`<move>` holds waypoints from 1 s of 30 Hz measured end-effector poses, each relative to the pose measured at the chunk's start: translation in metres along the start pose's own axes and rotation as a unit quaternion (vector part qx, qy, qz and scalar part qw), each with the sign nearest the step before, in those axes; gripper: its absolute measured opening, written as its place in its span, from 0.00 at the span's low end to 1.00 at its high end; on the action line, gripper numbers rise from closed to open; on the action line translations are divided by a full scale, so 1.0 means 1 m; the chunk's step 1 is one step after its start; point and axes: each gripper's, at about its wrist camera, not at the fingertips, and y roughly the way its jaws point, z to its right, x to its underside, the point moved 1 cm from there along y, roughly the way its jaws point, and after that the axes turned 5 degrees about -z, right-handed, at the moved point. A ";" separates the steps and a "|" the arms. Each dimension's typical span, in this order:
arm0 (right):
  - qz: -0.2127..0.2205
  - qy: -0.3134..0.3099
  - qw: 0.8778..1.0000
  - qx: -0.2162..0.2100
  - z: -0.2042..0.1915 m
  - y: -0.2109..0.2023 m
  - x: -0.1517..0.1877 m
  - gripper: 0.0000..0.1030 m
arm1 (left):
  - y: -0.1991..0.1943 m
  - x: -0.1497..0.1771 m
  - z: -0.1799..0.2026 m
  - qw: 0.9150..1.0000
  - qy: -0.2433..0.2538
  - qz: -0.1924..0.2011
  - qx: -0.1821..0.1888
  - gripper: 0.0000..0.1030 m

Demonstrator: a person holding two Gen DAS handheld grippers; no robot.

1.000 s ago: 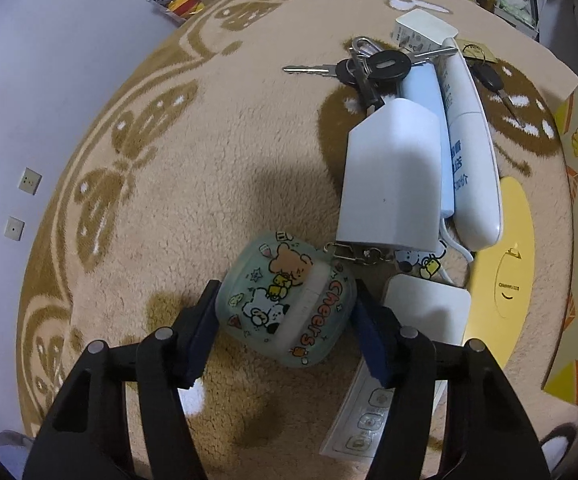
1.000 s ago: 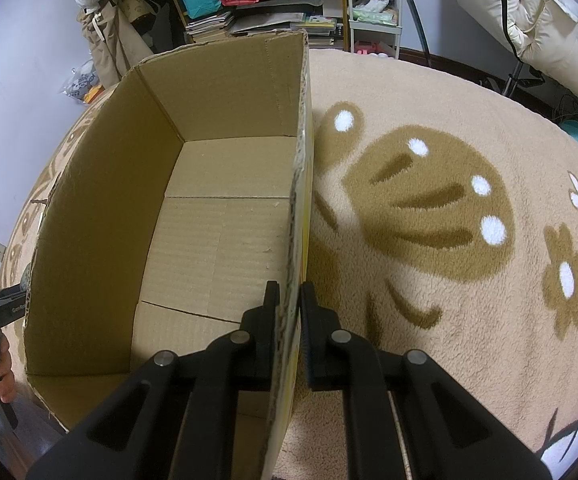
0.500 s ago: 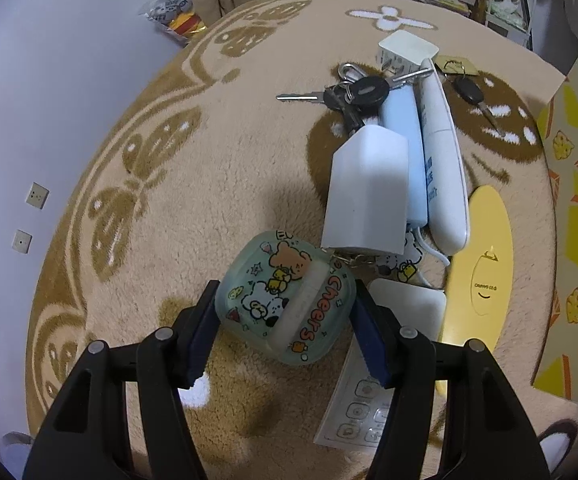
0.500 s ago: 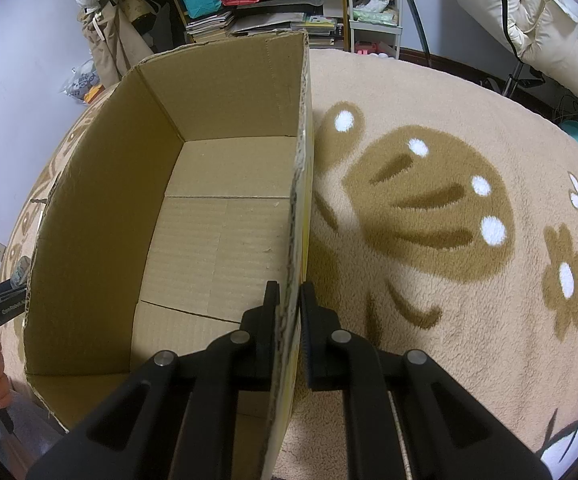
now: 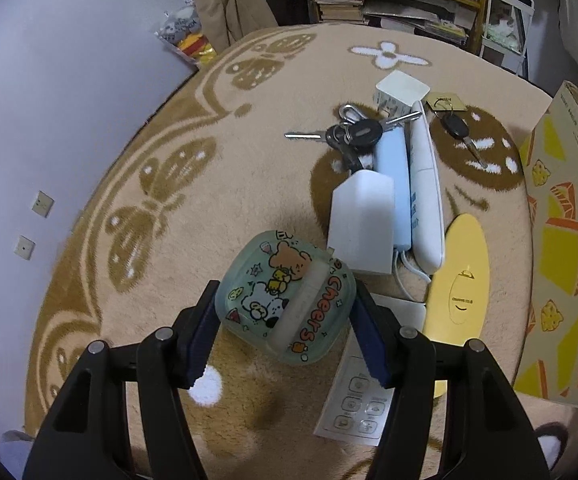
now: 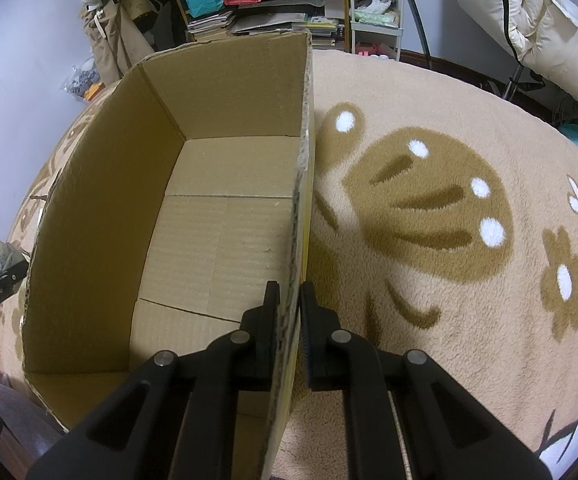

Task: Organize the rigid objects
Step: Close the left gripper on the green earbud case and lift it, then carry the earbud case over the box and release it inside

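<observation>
My left gripper [image 5: 285,320] is shut on a translucent green earbud case [image 5: 285,298] printed with cartoon animals and "Cheers", held above the rug. Below and beyond it lie a white block [image 5: 363,222], a pale blue bar [image 5: 389,168], a white thermometer-like device [image 5: 425,192], a bunch of keys [image 5: 353,134], a white cube charger [image 5: 401,92], a yellow disc [image 5: 463,280] and a white button remote [image 5: 359,404]. My right gripper [image 6: 289,312] is shut on the right wall of an empty cardboard box [image 6: 225,232].
The box's printed yellow outer side [image 5: 561,240] stands at the right edge of the left wrist view. A single car key [image 5: 459,132] lies beside it. The beige patterned rug [image 6: 429,240] spreads right of the box. Shelves and clutter line the back wall.
My left gripper has lifted the earbud case off the rug and drawn back, so the pile of objects looks smaller and farther. The right gripper and the box have not moved.
</observation>
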 end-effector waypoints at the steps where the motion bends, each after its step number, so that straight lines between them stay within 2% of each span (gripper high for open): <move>1: 0.000 -0.001 1.000 0.000 0.000 0.000 0.000 0.11 | -0.001 0.000 0.000 1.000 0.000 0.001 0.002 0.59; 8: 0.000 -0.002 1.000 0.000 -0.001 0.000 0.000 0.11 | -0.014 0.002 0.011 1.000 0.021 0.012 0.008 0.59; 19: 0.000 -0.001 1.000 -0.001 -0.001 0.000 0.000 0.11 | -0.079 -0.008 0.049 0.993 0.078 0.089 0.001 0.59; 25: 0.001 -0.003 1.000 0.000 -0.001 0.000 0.000 0.11 | -0.120 -0.017 0.077 0.986 0.102 0.130 0.013 0.59; 30: 0.001 -0.002 1.000 0.000 -0.001 0.000 0.000 0.11 | -0.151 -0.030 0.102 0.983 0.097 0.150 0.047 0.59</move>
